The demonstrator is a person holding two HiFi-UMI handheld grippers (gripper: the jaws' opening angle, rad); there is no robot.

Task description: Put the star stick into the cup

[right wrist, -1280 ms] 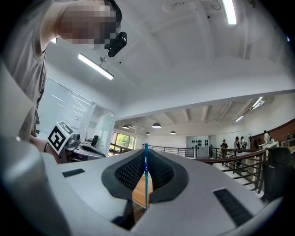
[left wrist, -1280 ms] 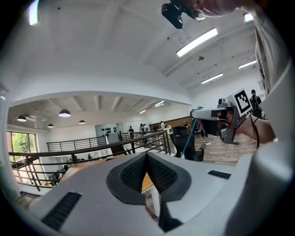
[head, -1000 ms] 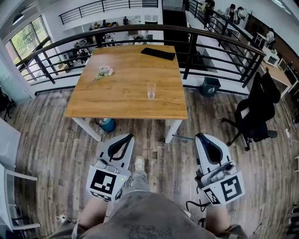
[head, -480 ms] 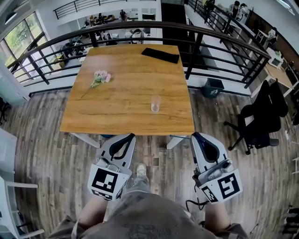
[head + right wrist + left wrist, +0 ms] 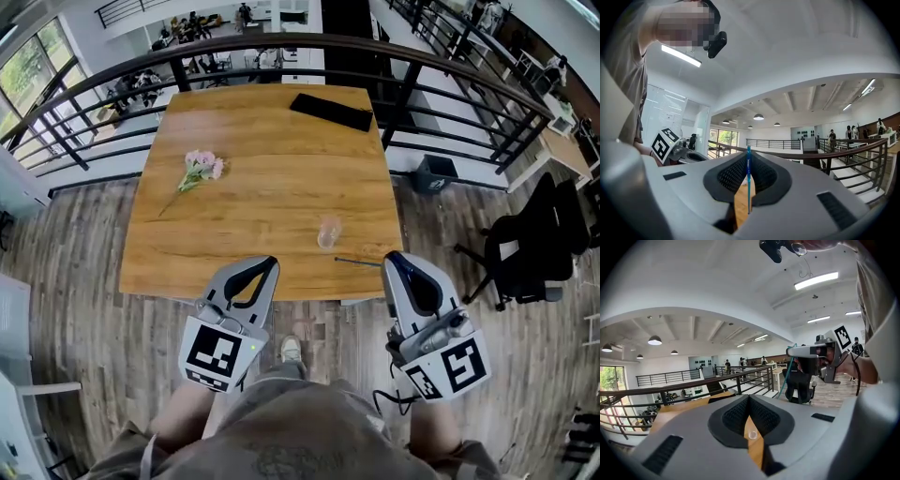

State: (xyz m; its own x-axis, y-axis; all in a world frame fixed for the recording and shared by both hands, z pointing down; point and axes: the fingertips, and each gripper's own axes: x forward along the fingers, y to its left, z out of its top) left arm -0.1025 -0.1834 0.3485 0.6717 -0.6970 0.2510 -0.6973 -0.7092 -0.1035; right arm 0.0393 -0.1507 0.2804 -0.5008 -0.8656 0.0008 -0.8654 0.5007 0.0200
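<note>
- Wooden desk [image 5: 234, 216] up on a mezzanine with a dark railing [image 5: 281, 42] behind it. On it are a clear cup [image 5: 328, 232] near the front edge, a little pink flower bunch [image 5: 202, 169] off to the left and a flat black thing [image 5: 331, 111] at the far side.
- The right gripper [image 5: 398, 260] has its jaws clamped on the star stick [image 5: 748, 183], a skinny blue rod running crosswise through the pads. From the head view it pokes out sideways toward the cup but isn't over it yet. Can't tell which end has the star.
- The left gripper [image 5: 264, 266] has its jaws together with nothing in them, hanging at the desk's front edge.
- What I'd worry about:
  - The cup looks light and nobody's steadying it, so a knock on the rim probably tips it or shoves it off the edge.
  - With such a thin stick and a pinch at one spot, it could swivel in the pads and miss the opening.
  - A clear rim is hard to judge.
</note>
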